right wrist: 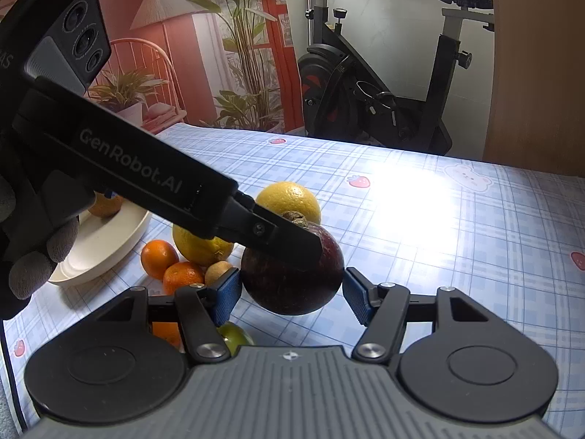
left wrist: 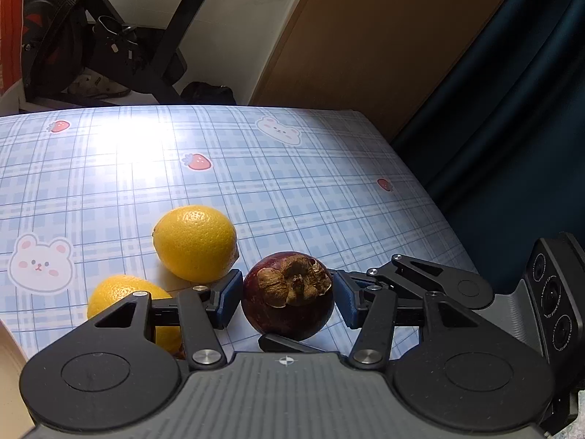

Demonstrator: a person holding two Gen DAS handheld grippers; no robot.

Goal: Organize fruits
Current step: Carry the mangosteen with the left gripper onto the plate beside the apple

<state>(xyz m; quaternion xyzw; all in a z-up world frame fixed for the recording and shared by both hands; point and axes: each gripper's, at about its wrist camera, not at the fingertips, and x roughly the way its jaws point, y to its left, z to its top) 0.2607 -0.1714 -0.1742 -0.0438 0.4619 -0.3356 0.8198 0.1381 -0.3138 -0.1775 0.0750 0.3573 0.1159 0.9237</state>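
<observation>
A dark purple mangosteen [left wrist: 289, 314] with a dry brown cap sits between the blue pads of my left gripper [left wrist: 287, 301], and both pads touch its sides. In the right wrist view the same mangosteen [right wrist: 292, 289] is also pressed between the pads of my right gripper [right wrist: 291, 294]. The left gripper's black finger [right wrist: 285, 237] crosses over its top from the upper left, held by a gloved hand [right wrist: 29, 267]. Whether the fruit rests on the checked cloth [left wrist: 292, 190] I cannot tell. Two lemons [left wrist: 195, 243] [left wrist: 124, 300] lie just to the left.
Beside a lemon [right wrist: 201, 247] lie two oranges [right wrist: 159, 258], a small brown fruit [right wrist: 217, 272] and a green fruit [right wrist: 236, 334]. A cream plate [right wrist: 109, 252] at the left holds another fruit. An exercise bike [right wrist: 365, 84] stands past the far edge; a dark curtain [left wrist: 512, 128] hangs at the right.
</observation>
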